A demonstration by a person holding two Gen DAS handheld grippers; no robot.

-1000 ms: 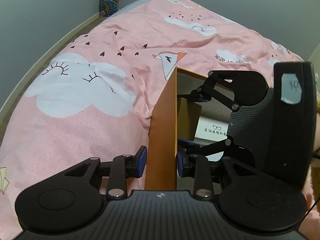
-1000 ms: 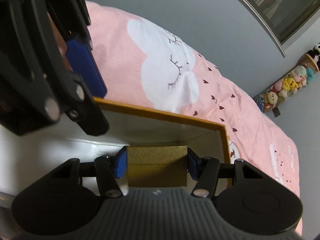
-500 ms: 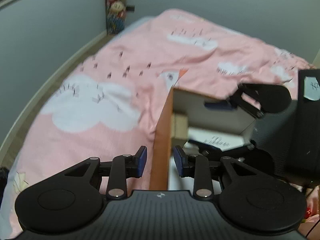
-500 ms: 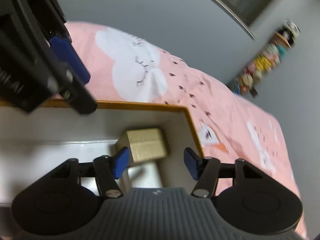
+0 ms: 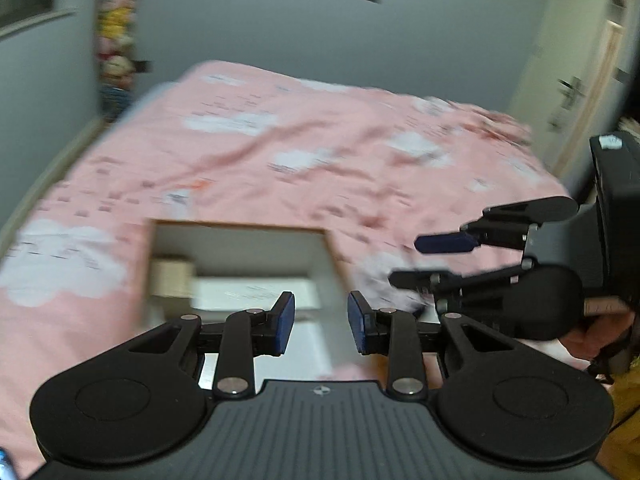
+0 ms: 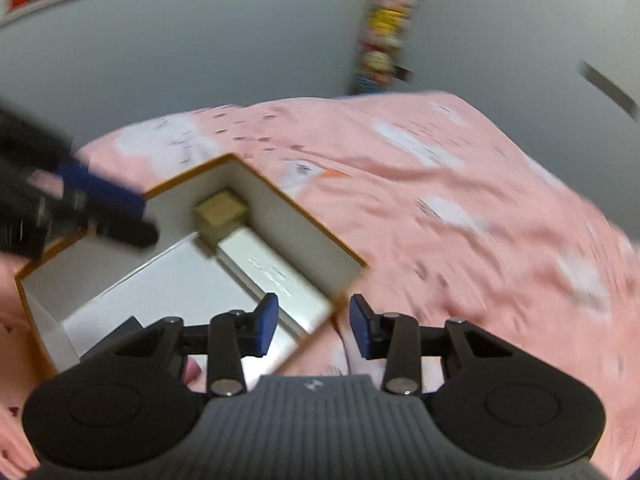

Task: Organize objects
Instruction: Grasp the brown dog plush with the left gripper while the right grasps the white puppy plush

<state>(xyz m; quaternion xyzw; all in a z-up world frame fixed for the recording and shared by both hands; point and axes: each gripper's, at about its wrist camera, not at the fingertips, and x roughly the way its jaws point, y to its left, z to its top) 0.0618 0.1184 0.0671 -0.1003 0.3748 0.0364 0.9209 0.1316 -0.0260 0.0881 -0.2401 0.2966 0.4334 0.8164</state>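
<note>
An open orange box with white inner walls lies on the pink bed; it also shows in the left wrist view. A small gold box sits in its far corner, also in the left wrist view, beside a long white box. A larger flat white box fills the rest. My left gripper is open and empty above the box. My right gripper is open and empty over the box's near corner; it also shows in the left wrist view.
The pink quilt with white clouds covers the bed. Grey walls stand behind, with a hanging column of plush toys in the corner. A white door is at the right. Both views are motion-blurred.
My left gripper let go of the orange box wall and lifted back. My right gripper released the gold box into the corner and pulled up and away. Both views swung.
</note>
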